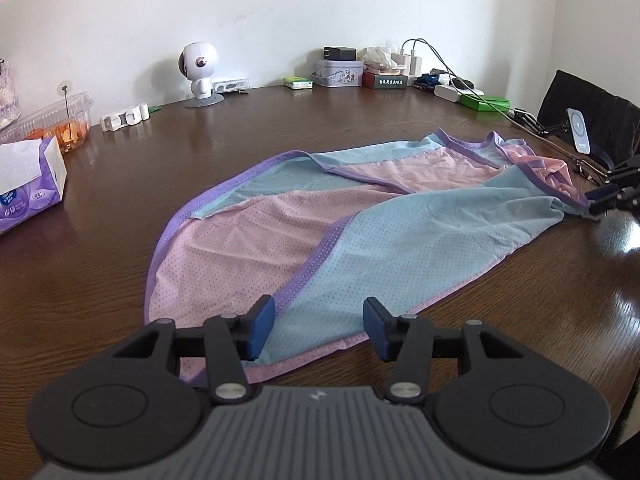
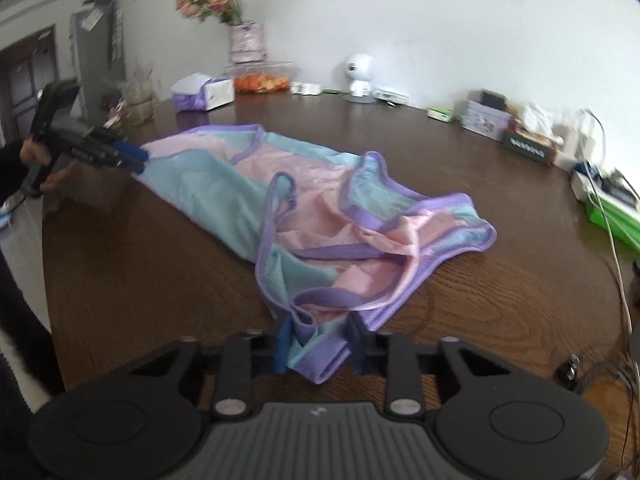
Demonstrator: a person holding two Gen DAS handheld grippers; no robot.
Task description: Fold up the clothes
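A pink and light-blue mesh sleeveless top with purple trim (image 1: 320, 216) lies spread on the dark wooden table (image 1: 100, 272). My left gripper (image 1: 319, 326) is open, its blue pads either side of the hem at the near edge. In the right wrist view the same top (image 2: 312, 208) lies crumpled at its shoulder end. My right gripper (image 2: 320, 344) has its jaws partly closed around a bunched purple-trimmed strap, pads touching the cloth. The left gripper also shows in that view (image 2: 134, 158) at the far hem, and the right one in the left wrist view (image 1: 600, 200).
Along the wall stand a tissue pack (image 1: 28, 184), a plastic food box (image 1: 60, 120), a white robot-shaped camera (image 1: 200, 76), tins and boxes (image 1: 340, 72), chargers and cables (image 1: 452, 84). A phone stand (image 1: 580, 132) is at right. A flower vase (image 2: 246, 42) stands far back.
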